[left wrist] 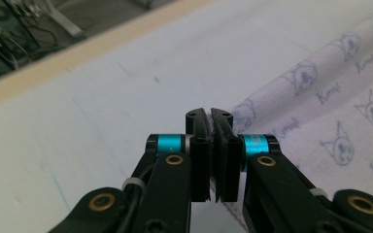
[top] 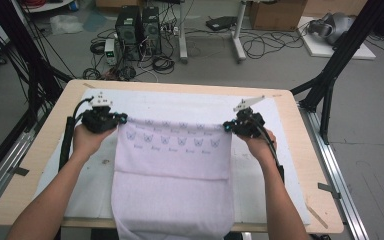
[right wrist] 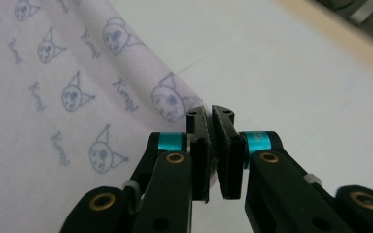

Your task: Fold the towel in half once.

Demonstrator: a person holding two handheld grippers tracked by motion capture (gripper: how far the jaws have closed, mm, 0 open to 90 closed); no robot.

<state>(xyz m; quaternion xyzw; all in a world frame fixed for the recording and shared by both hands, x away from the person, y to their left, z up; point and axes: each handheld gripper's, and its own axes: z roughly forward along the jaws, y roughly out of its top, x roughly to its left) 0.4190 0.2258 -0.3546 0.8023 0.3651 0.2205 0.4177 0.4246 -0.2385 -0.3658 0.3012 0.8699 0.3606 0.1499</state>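
Pinching the towel's (top: pixel 172 165) far corners, both tongs hold its edge taut.

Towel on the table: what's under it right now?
Under the towel lies the white mat covering the table. Anything else beneath stays hidden. The left gripper and right gripper pinch its far corners.

Cluttered workshop behind a wooden table

Grey floor (top: pixel 365 145) strewn with cables; two black computer towers (top: pixel 139 27) far left, cardboard box (top: pixel 277 14) far right, white desk legs (top: pixel 238 40) between, black frame struts (top: pixel 337 60) flanking the table (top: pixel 300 150).
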